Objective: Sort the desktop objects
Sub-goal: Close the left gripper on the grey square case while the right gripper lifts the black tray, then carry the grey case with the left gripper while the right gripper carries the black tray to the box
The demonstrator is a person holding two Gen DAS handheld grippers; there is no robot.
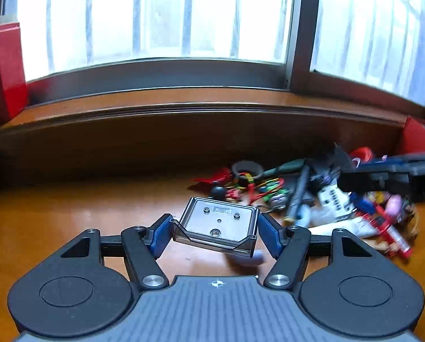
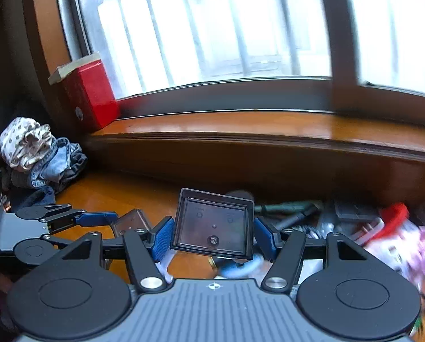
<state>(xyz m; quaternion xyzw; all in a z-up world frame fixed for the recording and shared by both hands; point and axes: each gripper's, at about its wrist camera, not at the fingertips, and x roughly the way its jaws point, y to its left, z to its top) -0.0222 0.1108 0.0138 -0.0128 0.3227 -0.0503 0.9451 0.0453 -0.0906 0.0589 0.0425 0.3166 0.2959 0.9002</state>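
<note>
With each gripper (image 1: 214,232) (image 2: 212,238) clamping a clear case half (image 1: 216,222) (image 2: 214,225), a tilt could slip yours into the far clutter (image 1: 312,196).

Daylight pours in through the window (image 1: 161,17) at twelve o'clock in both views, blown out to near white so the bars outside barely read. Everything below it is backlit: the wall under the sill (image 1: 184,142) sinks into deep brown shadow, while the desk (image 1: 55,222) at nine o'clock glows warm orange with a soft sheen. The sill carries pale glare streaks in the right wrist view. Fisheye bending curves the window frame and sill towards the edges, and the corners darken. The pile of small objects (image 1: 326,199) at three o'clock is smeared by motion blur; the right wrist view blurs similarly at three to four o'clock.
</note>
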